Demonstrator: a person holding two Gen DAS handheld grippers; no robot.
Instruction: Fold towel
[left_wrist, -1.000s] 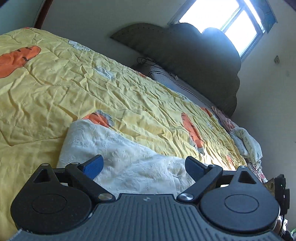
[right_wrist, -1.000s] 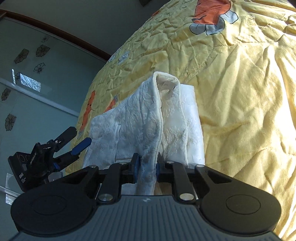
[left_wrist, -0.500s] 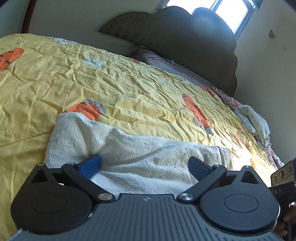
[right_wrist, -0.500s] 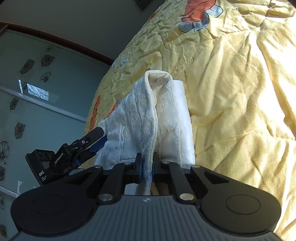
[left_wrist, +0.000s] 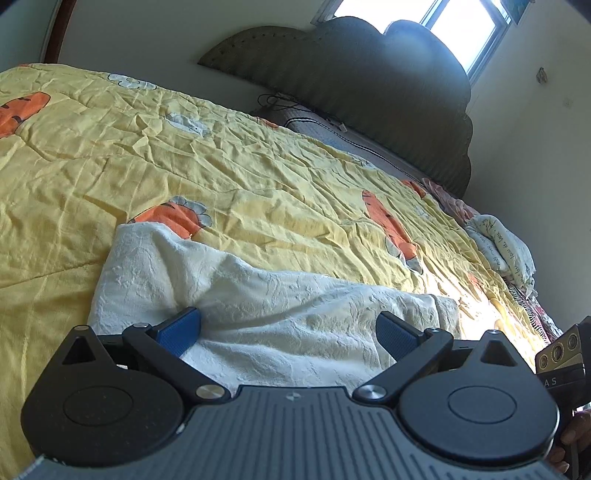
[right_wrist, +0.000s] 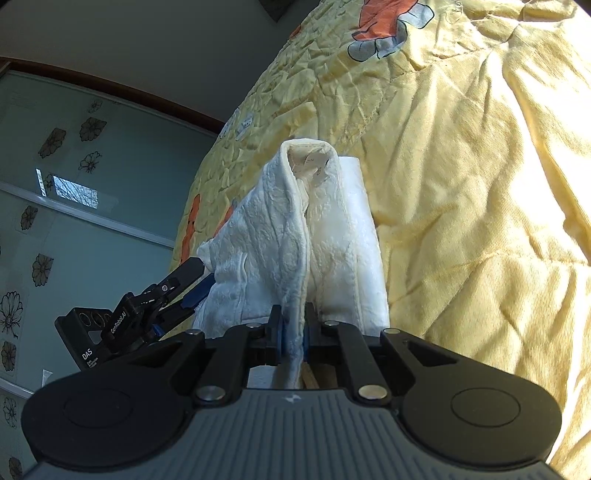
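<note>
A white textured towel (left_wrist: 280, 306) lies folded lengthwise on a yellow quilt (left_wrist: 184, 155). My left gripper (left_wrist: 288, 328) stands open over its near edge, blue pads wide apart and pressing on nothing. In the right wrist view the towel (right_wrist: 325, 236) rises in a narrow ridge from my right gripper (right_wrist: 294, 334), which is shut on its near end. The left gripper (right_wrist: 184, 284) shows there at the towel's left side, fingers spread.
A dark headboard (left_wrist: 369, 92) and a bright window (left_wrist: 461, 26) stand at the far end of the bed. Crumpled cloths (left_wrist: 502, 251) lie at the right bed edge. A glass wardrobe door with flower prints (right_wrist: 55, 184) stands left of the bed. A hand (left_wrist: 576, 435) shows at the lower right.
Both grippers sank toward the bed. The towel settled lower and flatter under the left gripper, whose jaws widened a little. The right gripper tightened on the towel's end.
</note>
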